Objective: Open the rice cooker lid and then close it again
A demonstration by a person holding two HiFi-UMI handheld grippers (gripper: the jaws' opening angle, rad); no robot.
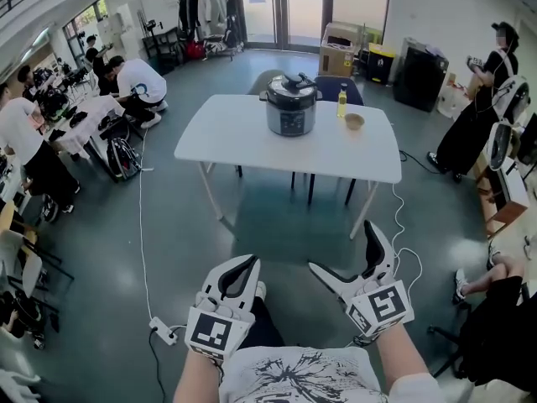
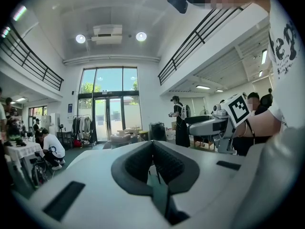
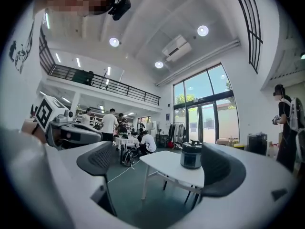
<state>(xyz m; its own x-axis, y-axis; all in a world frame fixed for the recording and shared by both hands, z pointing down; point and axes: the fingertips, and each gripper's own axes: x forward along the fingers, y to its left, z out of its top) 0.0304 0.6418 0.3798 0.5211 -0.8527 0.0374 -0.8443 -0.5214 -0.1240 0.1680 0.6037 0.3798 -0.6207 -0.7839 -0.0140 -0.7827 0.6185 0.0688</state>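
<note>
Left gripper (image 1: 249, 263), held low in front of the person: jaws pressed together with nothing between them. Right gripper (image 1: 342, 248), beside it: jaws spread wide and empty (the rice cooker shows in the far gap between them in the right gripper view, untouched). Both grippers are well apart from the white table (image 1: 226, 137). Rice cooker (image 1: 291, 106): upright near the table's far edge, lid down. Just right of it stand a yellow bottle (image 1: 341, 102) and a small bowl (image 1: 354, 122).
</note>
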